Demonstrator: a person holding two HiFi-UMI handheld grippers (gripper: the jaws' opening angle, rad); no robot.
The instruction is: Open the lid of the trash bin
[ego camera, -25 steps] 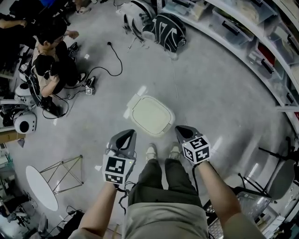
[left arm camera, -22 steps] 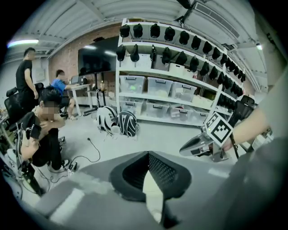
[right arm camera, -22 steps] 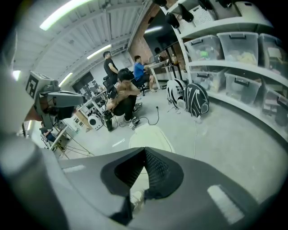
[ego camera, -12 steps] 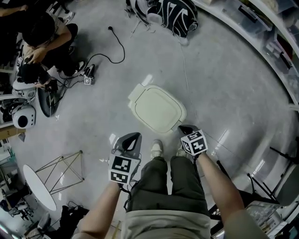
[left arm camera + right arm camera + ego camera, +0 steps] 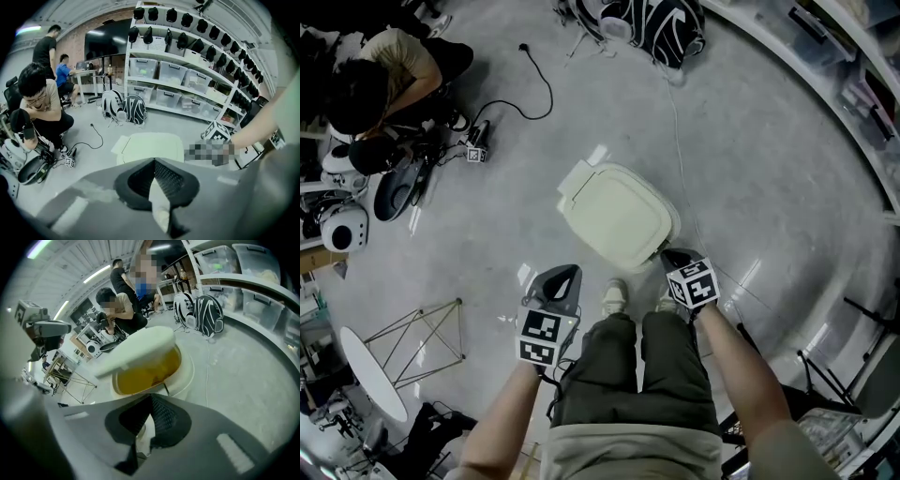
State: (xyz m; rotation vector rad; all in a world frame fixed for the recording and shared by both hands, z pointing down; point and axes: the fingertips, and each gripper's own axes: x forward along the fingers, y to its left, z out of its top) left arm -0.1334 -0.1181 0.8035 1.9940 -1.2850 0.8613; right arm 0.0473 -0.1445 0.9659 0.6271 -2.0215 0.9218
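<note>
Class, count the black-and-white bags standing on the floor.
2. One black-and-white bag and a second bag stand side by side on the grey floor before the storage shelves; others may be hidden.

left gripper (image 5: pixel 564 274), right gripper (image 5: pixel 674 256): jaws together

The grey concrete floor (image 5: pixel 769 169) shines in patches under the lights. A pale bin (image 5: pixel 617 217) stands near its middle, with two shoes (image 5: pixel 614 296) planted just beside it. A black cable (image 5: pixel 550 94) snakes across the upper left, near a small marker cube (image 5: pixel 475 155). Black-and-white bags (image 5: pixel 652 28) lie at the top edge. A white wire-legged stand (image 5: pixel 380 375) lies tipped over at lower left.
</note>
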